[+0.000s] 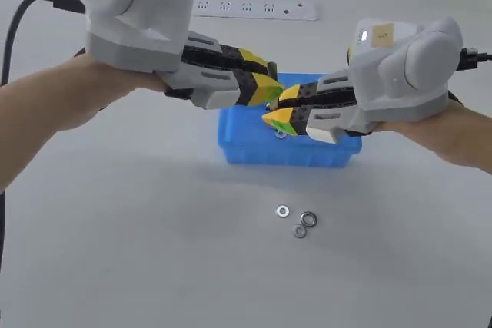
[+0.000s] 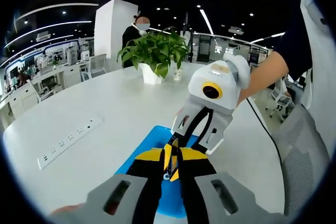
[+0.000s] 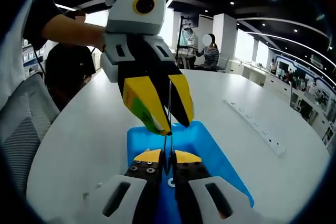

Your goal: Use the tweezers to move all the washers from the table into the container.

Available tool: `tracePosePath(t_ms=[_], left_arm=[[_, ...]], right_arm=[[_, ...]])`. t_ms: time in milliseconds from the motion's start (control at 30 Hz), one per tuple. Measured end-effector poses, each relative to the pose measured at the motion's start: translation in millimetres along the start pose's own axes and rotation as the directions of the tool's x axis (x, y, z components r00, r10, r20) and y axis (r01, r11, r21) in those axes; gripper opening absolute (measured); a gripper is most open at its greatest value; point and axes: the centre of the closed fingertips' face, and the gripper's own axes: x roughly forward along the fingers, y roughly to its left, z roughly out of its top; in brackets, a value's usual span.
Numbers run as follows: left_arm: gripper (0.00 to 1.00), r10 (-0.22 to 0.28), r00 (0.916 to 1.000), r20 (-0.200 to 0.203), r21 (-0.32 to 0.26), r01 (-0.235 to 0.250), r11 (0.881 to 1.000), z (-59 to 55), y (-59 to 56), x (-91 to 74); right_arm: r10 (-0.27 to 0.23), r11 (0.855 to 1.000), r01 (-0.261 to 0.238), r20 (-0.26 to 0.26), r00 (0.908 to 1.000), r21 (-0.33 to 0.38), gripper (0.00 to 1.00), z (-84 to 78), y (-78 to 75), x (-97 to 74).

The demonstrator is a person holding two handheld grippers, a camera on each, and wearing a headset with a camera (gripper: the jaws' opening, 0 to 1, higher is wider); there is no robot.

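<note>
Nearest the person, 3 washers (image 1: 307, 220) lay in a loose cluster on the grey table (image 1: 154, 251), two touching or nearly so, the third just beside. They sat toward the person from the jaws and lower, well apart from both tips, w/ the front wall of the blue container (image 1: 284, 151) between.

Over the container the L gripper (image 1: 265, 91) and R gripper (image 1: 278, 117) met nose to nose, tips almost touching, L a bit higher. Both pairs of jaws were closed down to a sliver on the tweezers (image 3: 169, 108). In the right gripper view the tweezers ran as a thin dark line from the R pads straight into the L jaws, so the long axis followed the line between the grippers, not pointing at the washers. A small ring (image 3: 171, 182) showed against the blue under the tips; couldn't tell whether it hung from the tweezers or lay inside.

R tip looked slightly nearer the cluster. Judgement: next pick needs the tweezers tipped down and pulled back toward the person.

Farthest, a power strip (image 1: 254, 9).
</note>
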Motion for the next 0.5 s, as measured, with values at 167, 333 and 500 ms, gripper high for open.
tracePosePath(t_ms=[167,333,500], left_arm=[[0.09,-0.021,0.9995,-0.026,0.043,0.022,0.999,-1.4,-3.9,2.0],[0.08,-0.035,0.9982,-0.048,0.089,0.039,0.995,-1.9,-6.1,2.8],[0.08,-0.032,0.9977,-0.060,0.137,0.040,0.990,4.0,-9.7,0.2]], right_arm=[[0.009,1.000,-0.009,-0.007,0.9999,-0.007,0.08,-1.1,1.1,1.3],[0.013,1.000,-0.013,-0.012,0.9999,-0.014,0.08,-2.0,2.5,-0.1],[0.018,1.000,-0.018,0.001,0.9998,-0.024,0.08,4.4,2.6,-1.3]])
